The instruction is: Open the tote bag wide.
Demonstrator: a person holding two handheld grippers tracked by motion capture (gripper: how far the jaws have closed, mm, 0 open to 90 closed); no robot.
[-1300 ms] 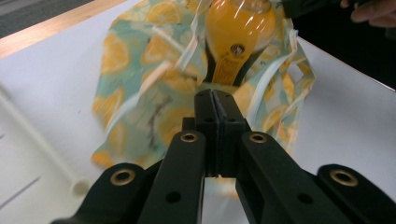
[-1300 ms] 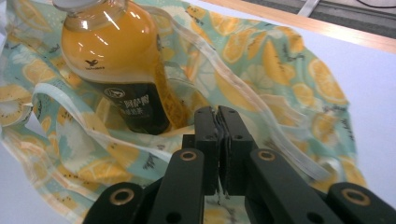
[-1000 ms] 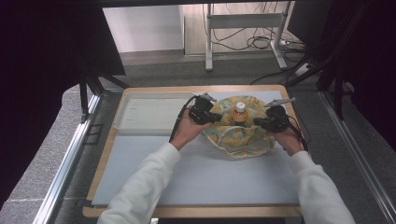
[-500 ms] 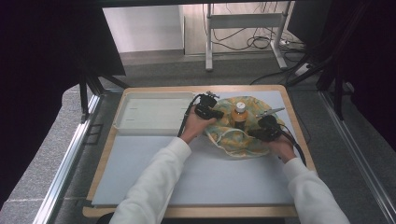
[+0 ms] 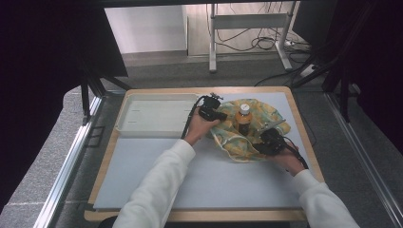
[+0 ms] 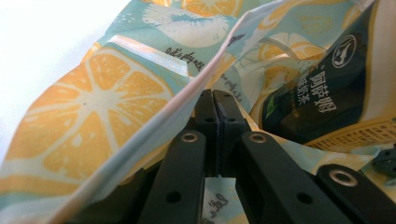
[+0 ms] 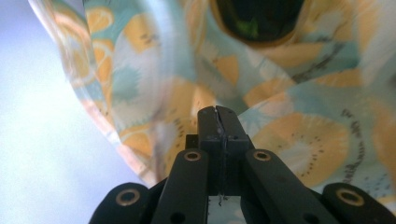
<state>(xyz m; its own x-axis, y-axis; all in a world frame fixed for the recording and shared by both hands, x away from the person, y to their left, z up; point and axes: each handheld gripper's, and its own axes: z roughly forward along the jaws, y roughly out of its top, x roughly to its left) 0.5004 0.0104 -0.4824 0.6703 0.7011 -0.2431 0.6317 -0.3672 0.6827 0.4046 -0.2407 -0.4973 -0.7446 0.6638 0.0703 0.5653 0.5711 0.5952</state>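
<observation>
High view, cloth: a soft, crumpled fruit-print cloth bag [image 5: 247,137] in orange, teal and cream lies bunched on the pale mat [image 5: 190,180], toward the table's right far part.
High view, bottle: an upright bottle [image 5: 244,118] with a pale cap and orange body stands in the cloth's middle, wrapped round by folds.
High view, grippers: left gripper [image 5: 215,114] sits at the cloth's left edge; right gripper [image 5: 266,140] at its near right edge; bottle between them.
High view, open room: a shallow white plastic tray [image 5: 157,116] lies just left of the left gripper; the mat's near half is bare; the wooden table rim [image 5: 304,133] runs close past the cloth's right side.
Left gripper view: matte black jaws clenched together, with a hemmed edge of the cloth [image 6: 107,107] running across them; whether they pinch it I cannot tell. A dark glossy bottle label [image 6: 313,93] with printed characters is just beyond.
Right gripper view: jaws clenched, a thin fold of cloth [image 7: 299,140] pinched in the seam; blurred fabric drapes around, pale mat [image 7: 42,154] at left.
</observation>
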